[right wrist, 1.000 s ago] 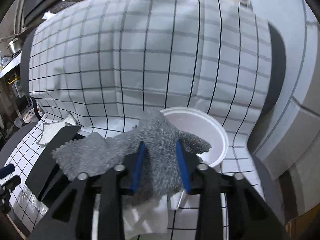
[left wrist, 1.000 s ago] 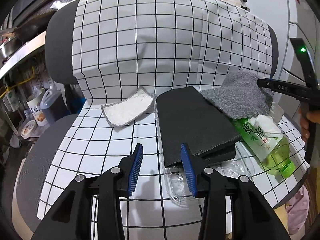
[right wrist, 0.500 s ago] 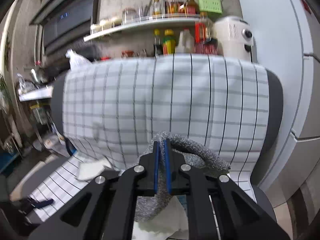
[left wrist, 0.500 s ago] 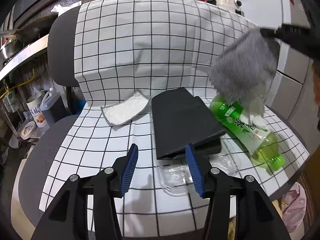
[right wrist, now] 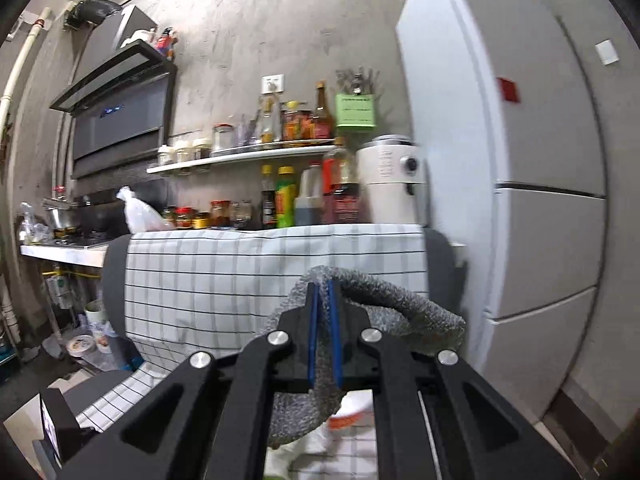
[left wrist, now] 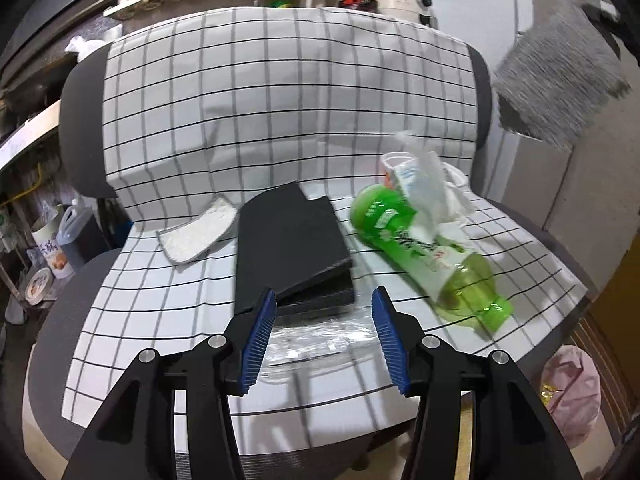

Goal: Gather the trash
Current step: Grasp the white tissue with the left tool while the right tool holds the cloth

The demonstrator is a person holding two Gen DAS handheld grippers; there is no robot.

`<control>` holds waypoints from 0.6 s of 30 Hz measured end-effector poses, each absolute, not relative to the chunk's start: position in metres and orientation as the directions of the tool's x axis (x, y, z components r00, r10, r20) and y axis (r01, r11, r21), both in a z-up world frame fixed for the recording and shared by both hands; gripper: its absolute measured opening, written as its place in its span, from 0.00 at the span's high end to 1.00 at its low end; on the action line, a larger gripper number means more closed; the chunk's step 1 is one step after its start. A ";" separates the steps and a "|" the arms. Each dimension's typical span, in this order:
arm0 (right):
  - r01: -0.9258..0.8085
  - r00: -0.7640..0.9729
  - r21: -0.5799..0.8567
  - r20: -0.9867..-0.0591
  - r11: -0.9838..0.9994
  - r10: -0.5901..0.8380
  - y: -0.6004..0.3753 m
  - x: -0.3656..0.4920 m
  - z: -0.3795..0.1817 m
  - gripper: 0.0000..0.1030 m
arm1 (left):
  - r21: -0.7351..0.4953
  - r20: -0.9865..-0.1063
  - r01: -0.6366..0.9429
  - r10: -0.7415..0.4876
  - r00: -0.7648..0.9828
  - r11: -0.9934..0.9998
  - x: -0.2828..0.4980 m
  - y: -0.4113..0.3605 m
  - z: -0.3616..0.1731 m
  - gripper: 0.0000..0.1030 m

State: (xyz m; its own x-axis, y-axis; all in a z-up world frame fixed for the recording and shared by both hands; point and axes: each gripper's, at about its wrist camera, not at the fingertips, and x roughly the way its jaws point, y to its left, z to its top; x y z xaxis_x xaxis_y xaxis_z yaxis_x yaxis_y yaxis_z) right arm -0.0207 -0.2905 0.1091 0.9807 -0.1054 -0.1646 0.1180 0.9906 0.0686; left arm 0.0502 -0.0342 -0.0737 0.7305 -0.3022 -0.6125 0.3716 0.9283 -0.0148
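Note:
My right gripper (right wrist: pixel 324 300) is shut on a grey fuzzy cloth (right wrist: pixel 384 300) and holds it high above the chair; the cloth also shows hanging at the upper right of the left wrist view (left wrist: pixel 560 80). My left gripper (left wrist: pixel 322 320) is open and empty, just above the chair seat's front. In front of it lie a black folder (left wrist: pixel 288 240) on a clear plastic tray (left wrist: pixel 312 344), a green bottle (left wrist: pixel 424 256) with white crumpled paper and wrap (left wrist: pixel 432 196) on it, and a white pad (left wrist: pixel 200 234).
A chair with a checked cloth (left wrist: pixel 280 100) bears the items. A pink bag (left wrist: pixel 572 392) sits on the floor at the right. A white fridge (right wrist: pixel 520 160) stands to the right, a shelf of bottles (right wrist: pixel 280 152) behind, floor clutter (left wrist: pixel 44 256) at the left.
My right gripper closed on the grey cloth and lifted it up and right off the bottle and bowl. My left gripper drew back and opened wider.

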 end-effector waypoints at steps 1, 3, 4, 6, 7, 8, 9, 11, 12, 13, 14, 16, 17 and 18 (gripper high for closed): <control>0.137 0.976 0.064 -0.177 0.988 -0.124 -0.295 -0.026 0.103 0.94 | -0.016 -0.611 0.379 -0.309 0.728 0.925 0.049 -0.038 -0.073 0.50; 0.166 0.964 0.046 -0.218 0.985 -0.152 -0.301 -0.034 0.086 0.94 | -0.023 -0.609 0.403 -0.333 0.720 0.915 0.048 -0.046 -0.072 0.50; 0.175 0.959 0.043 -0.235 0.984 -0.160 -0.304 -0.037 0.076 0.94 | -0.027 -0.607 0.414 -0.343 0.716 0.910 0.048 -0.050 -0.070 0.50; 0.189 0.947 0.032 -0.271 0.981 -0.173 -0.307 -0.041 0.057 0.94 | -0.035 -0.602 0.438 -0.369 0.708 0.898 0.049 -0.060 -0.068 0.50; 0.198 0.941 0.031 -0.285 0.980 -0.182 -0.309 -0.043 0.048 0.94 | -0.040 -0.598 0.450 -0.382 0.705 0.892 0.050 -0.065 -0.067 0.50; 0.206 0.934 0.030 -0.304 0.978 -0.187 -0.311 -0.043 0.036 0.94 | -0.043 -0.593 0.462 -0.395 0.702 0.886 0.052 -0.072 -0.065 0.50; 0.214 0.929 0.025 -0.314 0.977 -0.195 -0.310 -0.044 0.029 0.94 | -0.045 -0.589 0.469 -0.403 0.700 0.882 0.055 -0.077 -0.065 0.50; 0.248 0.914 0.010 -0.333 0.969 -0.231 -0.311 -0.042 0.009 0.94 | -0.059 -0.582 0.484 -0.424 0.694 0.873 0.064 -0.090 -0.063 0.50; 0.255 0.909 0.017 -0.345 0.967 -0.234 -0.313 -0.041 0.001 0.94 | -0.068 -0.582 0.492 -0.435 0.687 0.868 0.068 -0.095 -0.063 0.50; 0.259 0.907 0.024 -0.350 0.966 -0.234 -0.313 -0.041 -0.004 0.94 | -0.076 -0.583 0.500 -0.445 0.679 0.863 0.073 -0.101 -0.063 0.50; 0.263 0.905 0.034 -0.356 0.964 -0.235 -0.314 -0.042 -0.011 0.94 | -0.085 -0.590 0.505 -0.452 0.669 0.859 0.080 -0.109 -0.065 0.50; 0.268 0.901 0.053 -0.367 0.962 -0.231 -0.315 -0.041 -0.023 0.94 | -0.097 -0.596 0.516 -0.465 0.654 0.851 0.089 -0.118 -0.067 0.50; 0.266 0.900 0.069 -0.374 0.961 -0.222 -0.318 -0.041 -0.028 0.94 | -0.101 -0.601 0.525 -0.472 0.645 0.845 0.095 -0.125 -0.069 0.50; 0.263 0.901 0.087 -0.378 0.961 -0.213 -0.320 -0.040 -0.032 0.94 | -0.101 -0.610 0.529 -0.473 0.636 0.843 0.100 -0.131 -0.072 0.50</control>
State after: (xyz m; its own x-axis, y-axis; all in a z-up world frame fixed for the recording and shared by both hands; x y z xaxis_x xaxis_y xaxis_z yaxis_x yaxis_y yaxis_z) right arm -0.0399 -0.3200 -0.0317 0.9009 -0.2126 -0.3785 0.2634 0.9607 0.0874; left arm 0.1004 -0.1312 -0.0722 0.6358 -0.4727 -0.6103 0.5291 0.8425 -0.1014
